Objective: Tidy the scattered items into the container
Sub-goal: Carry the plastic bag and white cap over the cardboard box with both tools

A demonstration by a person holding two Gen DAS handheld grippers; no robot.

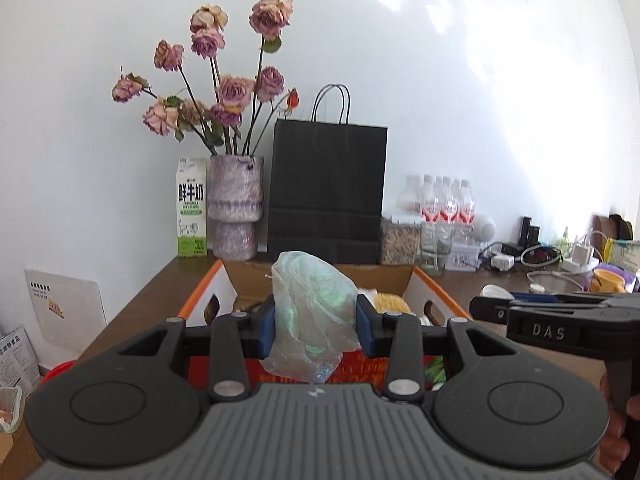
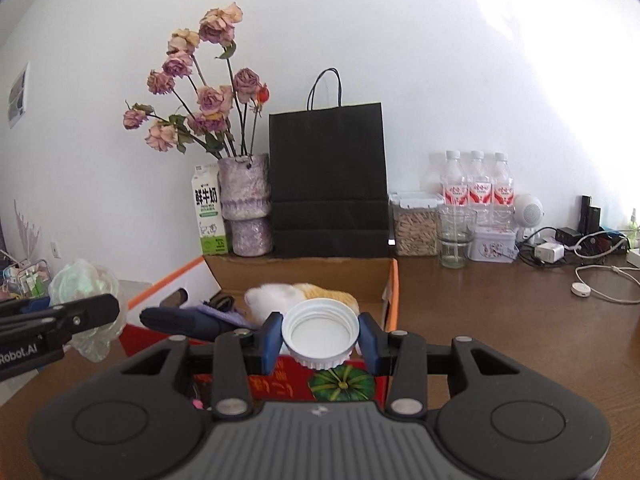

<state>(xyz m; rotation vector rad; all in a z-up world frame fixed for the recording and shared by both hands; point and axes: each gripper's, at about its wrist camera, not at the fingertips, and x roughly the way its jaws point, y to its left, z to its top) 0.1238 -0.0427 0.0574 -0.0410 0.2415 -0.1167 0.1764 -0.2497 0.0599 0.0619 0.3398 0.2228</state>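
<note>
An open cardboard box (image 1: 244,280) (image 2: 304,270) with orange edges and a red printed front stands on the brown table. My left gripper (image 1: 316,330) is shut on a crumpled, iridescent sheer pouch (image 1: 312,312), held above the box's near edge. The same pouch (image 2: 82,284) shows at the left of the right wrist view. My right gripper (image 2: 320,338) is shut on a white ribbed plastic lid (image 2: 320,332), its hollow side facing the camera, over the box's front wall. Inside the box lie a white and yellow plush toy (image 2: 292,294) and a dark blue cloth item (image 2: 180,320).
Along the wall stand a milk carton (image 1: 192,208), a vase of dried roses (image 1: 236,208), a black paper bag (image 1: 326,192), a jar of seeds (image 2: 414,224), water bottles (image 2: 478,184), a glass (image 2: 454,240) and a tin (image 2: 492,244). Chargers and cables (image 2: 600,276) lie at the right.
</note>
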